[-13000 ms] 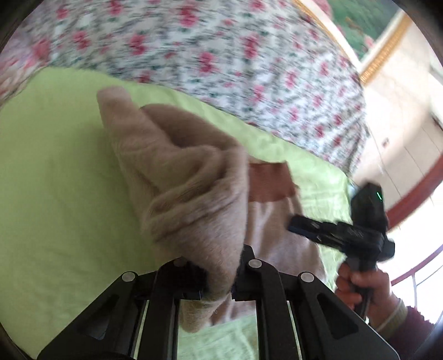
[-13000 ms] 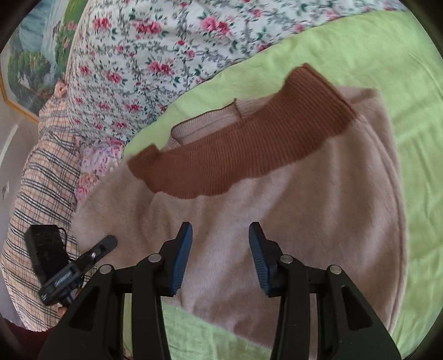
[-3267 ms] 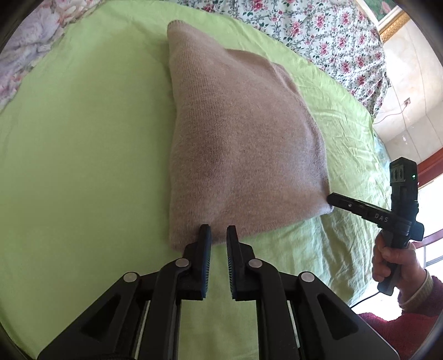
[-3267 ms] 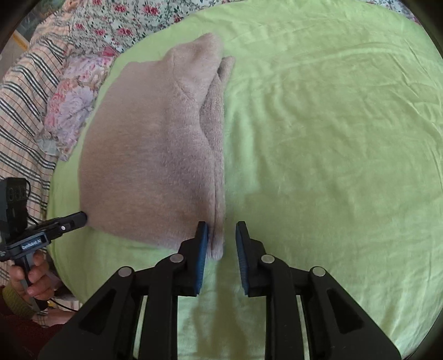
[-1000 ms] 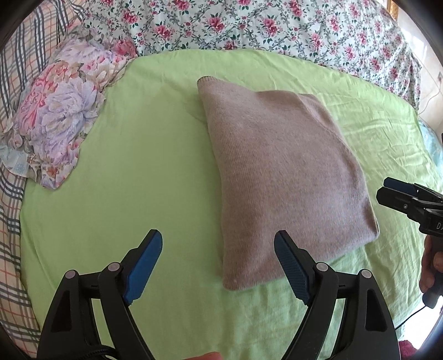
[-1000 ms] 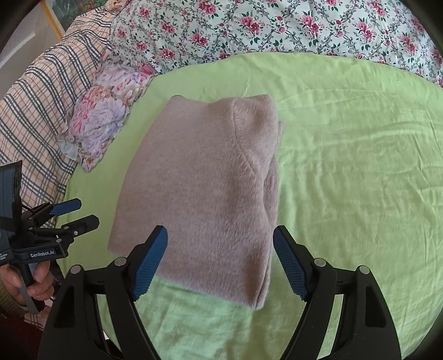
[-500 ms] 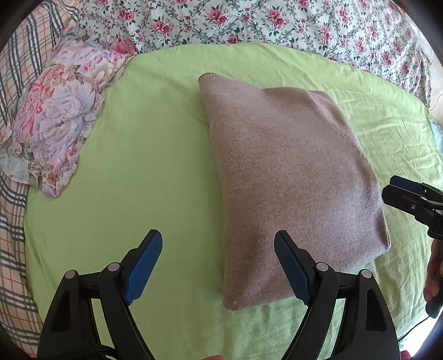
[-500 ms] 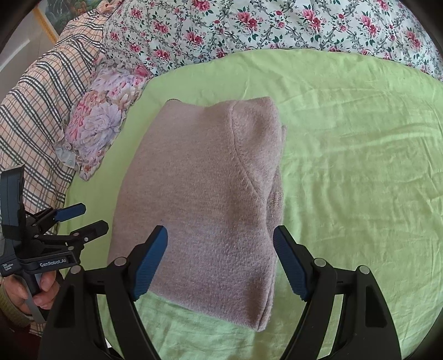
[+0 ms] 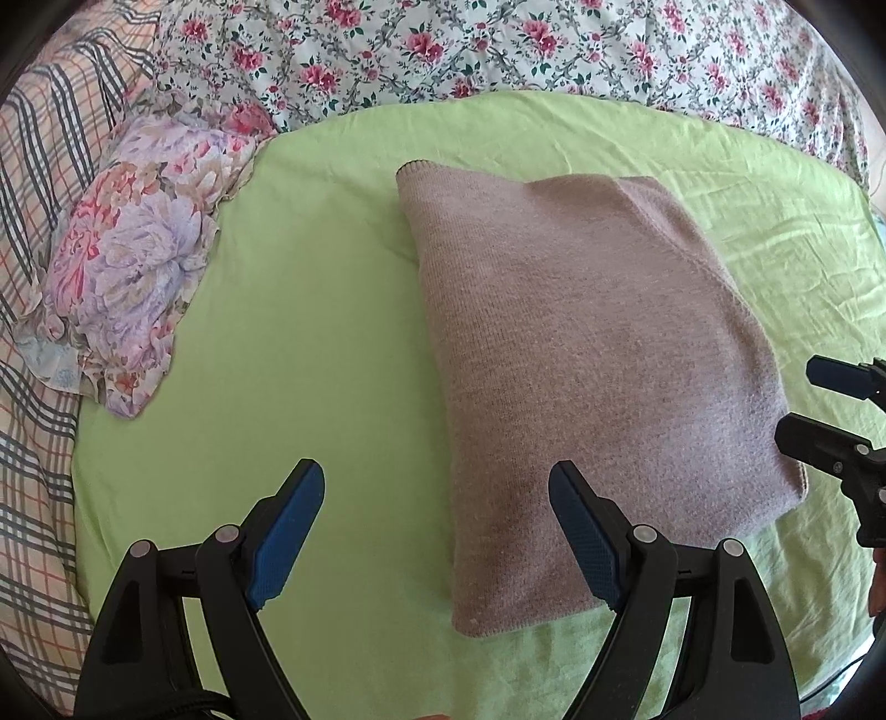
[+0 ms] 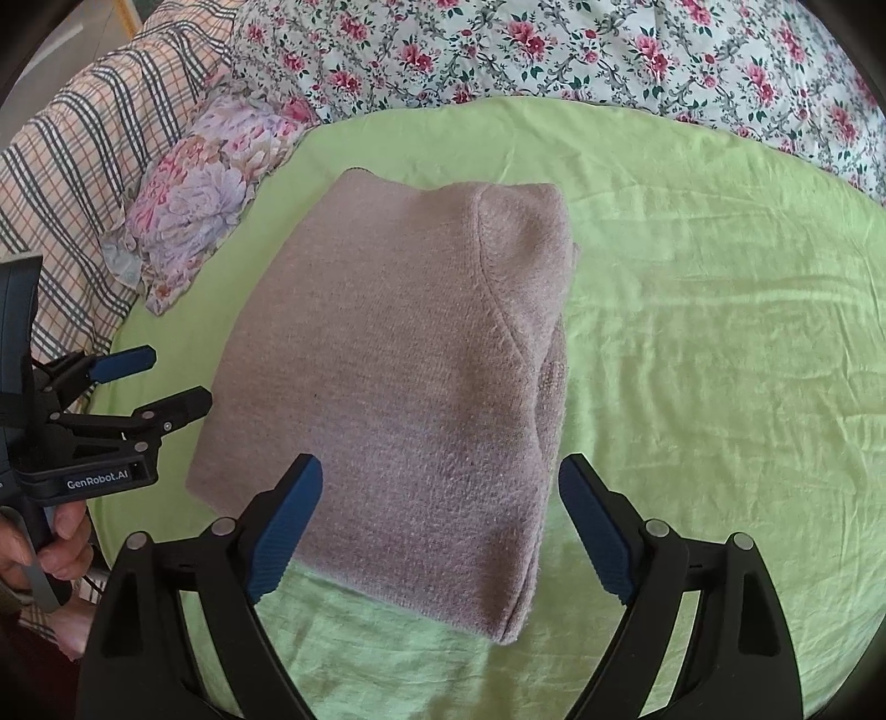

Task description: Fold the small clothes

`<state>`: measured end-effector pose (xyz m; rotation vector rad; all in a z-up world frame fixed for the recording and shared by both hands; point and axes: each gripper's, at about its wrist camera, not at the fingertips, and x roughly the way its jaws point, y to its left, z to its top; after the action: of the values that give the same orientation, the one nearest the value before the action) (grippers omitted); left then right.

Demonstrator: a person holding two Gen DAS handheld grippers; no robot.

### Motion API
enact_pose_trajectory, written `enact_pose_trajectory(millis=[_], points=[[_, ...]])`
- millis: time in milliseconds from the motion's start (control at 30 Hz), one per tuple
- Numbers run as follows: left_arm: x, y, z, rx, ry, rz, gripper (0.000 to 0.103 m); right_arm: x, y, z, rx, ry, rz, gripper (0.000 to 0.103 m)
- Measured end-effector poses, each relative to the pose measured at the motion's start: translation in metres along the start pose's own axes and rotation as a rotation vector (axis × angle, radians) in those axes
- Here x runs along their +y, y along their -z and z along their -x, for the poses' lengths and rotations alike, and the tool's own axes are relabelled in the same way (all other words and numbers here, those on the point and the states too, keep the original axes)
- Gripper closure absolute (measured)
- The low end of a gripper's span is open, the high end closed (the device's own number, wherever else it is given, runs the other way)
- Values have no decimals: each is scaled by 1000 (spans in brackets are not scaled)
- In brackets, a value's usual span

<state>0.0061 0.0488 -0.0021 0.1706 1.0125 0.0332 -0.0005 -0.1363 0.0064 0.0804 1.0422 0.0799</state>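
While both tools hover low over the bed, the left hand-held gripper (image 9: 437, 523) stands with its blue-padded jaws spread wide and nothing between them; one pad hangs over bare sheet, the other over the near left edge of the sweater (image 9: 587, 376). The right hand-held gripper (image 10: 437, 520) is likewise released, its pads splayed to either side of the sweater's near end without touching it.

Nearest the cameras lies the green sheet (image 9: 310, 343), a pale lime cloth creased with soft wrinkles, most of all on its right-hand side. On it rests the folded sweater (image 10: 398, 376), a fuzzy beige-pink knit gathered into a neat rectangle (a curved seam runs down its right part, and a layered edge shows along that side). It lies flat, roughly in the middle of the sheet, with green showing around it on every side.

Farther back on the left, a floral pillow (image 9: 133, 277) in pinks and lilacs sits at the sheet's edge, apart from the sweater. Beside it a plaid blanket (image 10: 94, 144) of cream with dark and orange lines fills the left margin. Beyond the sheet's far edge stretches a white quilt (image 9: 498, 50) printed with small red roses. Past that, the room cannot be made out.
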Motion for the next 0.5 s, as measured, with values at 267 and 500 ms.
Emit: enact_pose_trajectory(millis=[267, 500], points=[[5, -5, -3, -2, -9, 13, 19, 1, -4, 2, -7, 7, 4, 15], [2, -9, -5, 7, -5, 6, 19, 1, -9, 3, -14, 10, 7, 15]])
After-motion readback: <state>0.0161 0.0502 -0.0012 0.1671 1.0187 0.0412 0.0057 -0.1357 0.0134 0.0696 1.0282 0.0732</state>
